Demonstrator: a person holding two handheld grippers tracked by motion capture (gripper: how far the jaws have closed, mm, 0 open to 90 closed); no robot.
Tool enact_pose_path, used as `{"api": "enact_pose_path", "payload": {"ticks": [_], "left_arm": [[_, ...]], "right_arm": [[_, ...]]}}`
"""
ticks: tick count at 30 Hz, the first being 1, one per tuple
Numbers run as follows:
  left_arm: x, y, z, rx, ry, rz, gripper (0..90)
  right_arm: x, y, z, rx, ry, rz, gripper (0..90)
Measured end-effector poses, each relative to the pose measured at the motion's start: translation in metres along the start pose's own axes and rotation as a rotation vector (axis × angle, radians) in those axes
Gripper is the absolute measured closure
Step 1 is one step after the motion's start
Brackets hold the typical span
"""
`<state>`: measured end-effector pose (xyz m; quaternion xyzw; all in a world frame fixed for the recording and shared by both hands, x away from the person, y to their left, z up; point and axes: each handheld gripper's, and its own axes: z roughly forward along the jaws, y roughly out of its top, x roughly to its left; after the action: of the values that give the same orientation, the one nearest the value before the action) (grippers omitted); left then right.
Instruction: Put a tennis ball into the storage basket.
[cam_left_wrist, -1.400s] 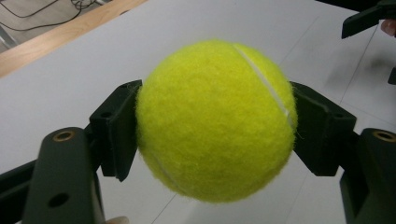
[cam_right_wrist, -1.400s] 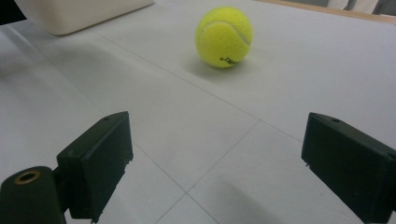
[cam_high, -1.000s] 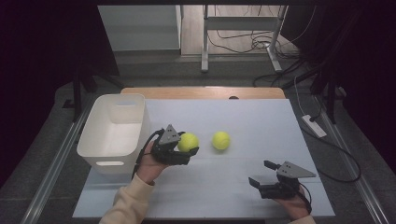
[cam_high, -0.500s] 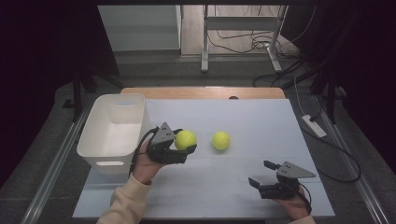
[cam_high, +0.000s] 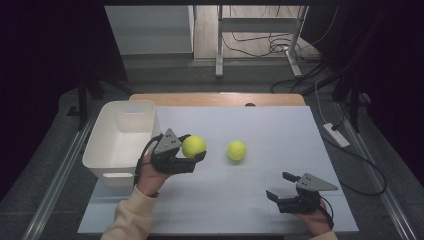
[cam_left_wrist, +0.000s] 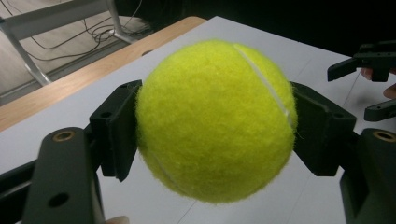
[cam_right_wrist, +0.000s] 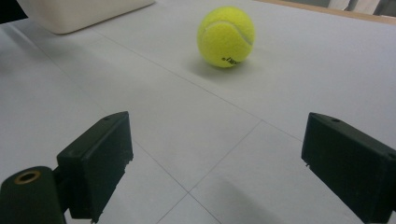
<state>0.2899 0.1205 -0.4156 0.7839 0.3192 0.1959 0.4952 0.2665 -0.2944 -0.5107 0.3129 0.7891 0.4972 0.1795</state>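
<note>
My left gripper (cam_high: 192, 148) is shut on a yellow tennis ball (cam_high: 193, 146), held above the table just right of the white bin (cam_high: 105, 155). In the left gripper view the held tennis ball (cam_left_wrist: 215, 120) sits squeezed between both black jaws. A second tennis ball (cam_high: 236, 150) rests on the white table surface (cam_high: 280, 125) near the middle; the right gripper view shows this second tennis ball (cam_right_wrist: 226, 36) ahead. My right gripper (cam_high: 281, 186) stands open at the front right, low over the table, nothing between its jaws.
The white bin stands at the table's left side and looks empty; the bin's corner (cam_right_wrist: 84, 11) appears at the far left in the right gripper view. A wooden table edge (cam_high: 215, 98) runs along the back. Cables and a power strip (cam_high: 336, 134) lie on the floor to the right.
The left gripper has lifted the held ball slightly and carried it leftward, toward the bin. The right gripper and the second ball have stayed put.
</note>
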Motion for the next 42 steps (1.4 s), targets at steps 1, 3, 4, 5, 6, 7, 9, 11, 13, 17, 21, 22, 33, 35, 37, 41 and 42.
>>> {"api": "enact_pose_path", "payload": {"ticks": [1, 3, 4, 5, 6, 7, 9, 11, 13, 17, 21, 22, 33, 35, 37, 41, 42], "left_arm": [[0.000, 0.001, -0.001, -0.005, 0.003, 0.001, 26.5], [0.000, 0.002, -0.005, -0.014, 0.006, 0.007, 26.5], [0.000, 0.002, -0.006, -0.017, 0.007, 0.006, 26.5], [0.001, 0.003, -0.008, -0.020, 0.008, 0.008, 26.5], [0.001, 0.003, -0.009, -0.024, 0.010, 0.008, 26.5], [0.001, 0.004, -0.010, -0.027, 0.011, 0.008, 26.5], [0.002, 0.004, -0.013, -0.033, 0.017, 0.007, 26.5], [0.004, 0.004, -0.015, -0.039, 0.021, 0.003, 26.5], [0.006, 0.004, -0.017, -0.042, 0.025, -0.001, 26.5], [0.009, 0.004, -0.020, -0.050, 0.034, -0.008, 26.5], [0.011, 0.005, -0.024, -0.060, 0.039, -0.013, 26.5], [0.013, 0.005, -0.026, -0.062, 0.045, -0.015, 26.5], [0.019, 0.005, -0.036, -0.083, 0.071, -0.029, 26.5], [0.021, 0.005, -0.037, -0.085, 0.076, -0.029, 26.5], [0.022, 0.005, -0.040, -0.093, 0.081, -0.034, 26.5], [0.024, 0.006, -0.044, -0.102, 0.089, -0.035, 26.5], [0.025, 0.006, -0.045, -0.104, 0.091, -0.037, 26.6]], "right_arm": [[0.000, 0.000, 0.000, -0.001, 0.000, 0.000, 9.0], [0.000, 0.000, 0.000, -0.002, 0.001, 0.001, 9.0], [0.000, 0.000, 0.000, -0.002, 0.001, 0.001, 9.0], [0.000, 0.000, 0.000, -0.002, 0.001, 0.001, 9.0], [0.000, 0.000, 0.000, -0.002, 0.001, 0.001, 9.0], [0.000, 0.000, 0.000, -0.002, 0.001, 0.001, 9.0], [0.000, 0.000, 0.000, -0.001, 0.000, 0.001, 9.0], [0.000, 0.000, 0.000, 0.000, -0.002, 0.002, 9.0], [-0.001, 0.000, 0.000, 0.000, -0.004, 0.004, 9.1], [-0.001, 0.000, 0.000, -0.001, -0.004, 0.006, 9.1], [0.000, 0.000, 0.000, 0.000, -0.004, 0.005, 9.1], [-0.001, 0.000, 0.000, 0.000, -0.004, 0.006, 9.1], [-0.001, 0.000, 0.000, 0.001, -0.006, 0.004, 9.1], [-0.001, 0.000, 0.000, 0.001, -0.006, 0.004, 9.1], [-0.001, 0.000, 0.000, 0.001, -0.006, 0.005, 9.1], [-0.001, 0.000, 0.000, 0.001, -0.006, 0.005, 9.1], [-0.001, 0.000, 0.000, 0.001, -0.006, 0.005, 9.1]]}}
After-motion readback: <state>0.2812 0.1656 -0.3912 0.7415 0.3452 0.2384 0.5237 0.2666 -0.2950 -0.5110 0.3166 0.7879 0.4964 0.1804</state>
